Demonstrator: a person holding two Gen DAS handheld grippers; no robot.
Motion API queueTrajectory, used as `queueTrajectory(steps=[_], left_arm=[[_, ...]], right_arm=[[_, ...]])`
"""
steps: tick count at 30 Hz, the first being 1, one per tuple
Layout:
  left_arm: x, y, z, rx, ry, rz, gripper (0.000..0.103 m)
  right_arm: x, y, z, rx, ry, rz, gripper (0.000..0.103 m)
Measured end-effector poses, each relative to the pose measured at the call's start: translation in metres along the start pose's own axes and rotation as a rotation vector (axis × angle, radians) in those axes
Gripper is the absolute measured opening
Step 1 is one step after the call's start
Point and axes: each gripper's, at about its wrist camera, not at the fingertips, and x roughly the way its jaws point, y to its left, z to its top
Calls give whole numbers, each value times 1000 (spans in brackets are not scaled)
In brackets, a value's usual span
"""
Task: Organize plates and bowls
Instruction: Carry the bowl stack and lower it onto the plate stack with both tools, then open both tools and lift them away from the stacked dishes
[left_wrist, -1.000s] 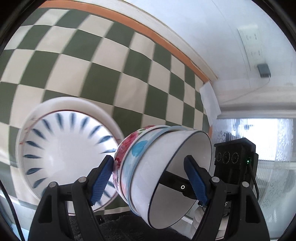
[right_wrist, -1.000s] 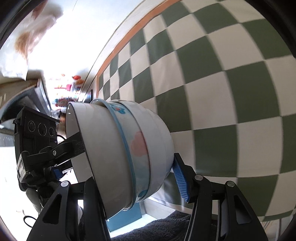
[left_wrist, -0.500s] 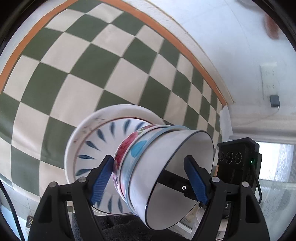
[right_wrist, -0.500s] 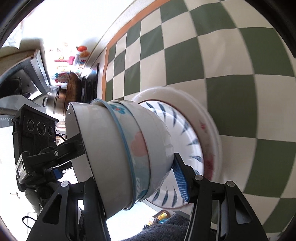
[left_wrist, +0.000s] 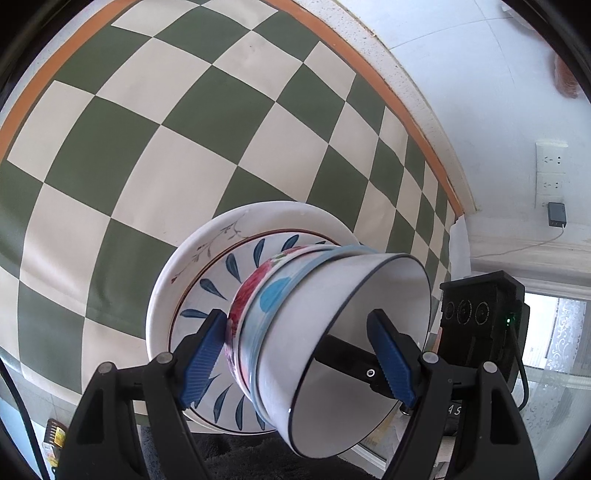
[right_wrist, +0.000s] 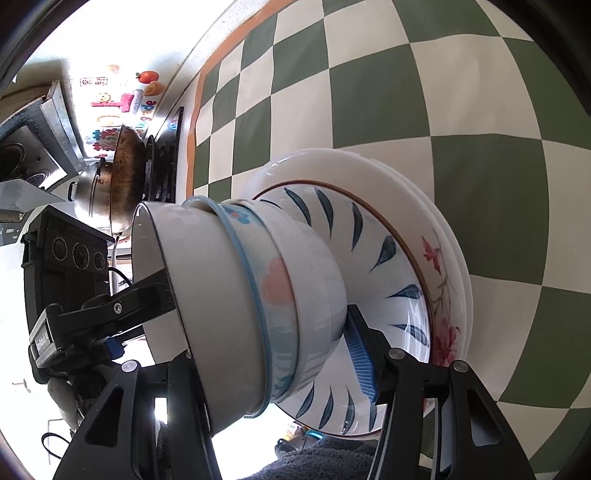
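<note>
A nested stack of three bowls (left_wrist: 314, 325) is clamped from both sides: white bowl with a dark rim on top, blue-rimmed bowl in the middle, red-flowered bowl at the bottom. My left gripper (left_wrist: 299, 350) is shut on the stack. My right gripper (right_wrist: 273, 332) is shut on it too, from the opposite side. The stack (right_wrist: 251, 295) is at a stack of plates (left_wrist: 207, 280) with a blue-leaf plate on top; contact cannot be told. The plates (right_wrist: 417, 258) lie on the green and cream checked cloth.
The checked tablecloth (left_wrist: 184, 129) has an orange border along the white wall. A wall socket with a plug (left_wrist: 554, 206) is at the right. A stove with a wok and a steel pot (right_wrist: 122, 173) stands beyond the cloth's end. A dark towel (right_wrist: 325, 461) lies below.
The bowl stack, held by both grippers, has come over the plate stack. The plates now sit right behind the bowls' base in both views.
</note>
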Motion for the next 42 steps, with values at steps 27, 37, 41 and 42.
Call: queueTrajectory(steps=[27, 37, 41, 42], left_arm=[[-54, -30, -46, 212, -202, 341, 78], [-125, -63, -100, 407, -449, 460, 101], [-151, -76, -126, 447, -515, 457, 102], [-156, -79, -134, 456, -529, 455, 102]], right_arm=[[-63, 44, -35, -132, -168, -282, 54], [-126, 99, -121, -188, -444, -531, 85], [-153, 128, -163, -215, -580, -608, 92], [-160, 136, -173, -223, -617, -616, 94]])
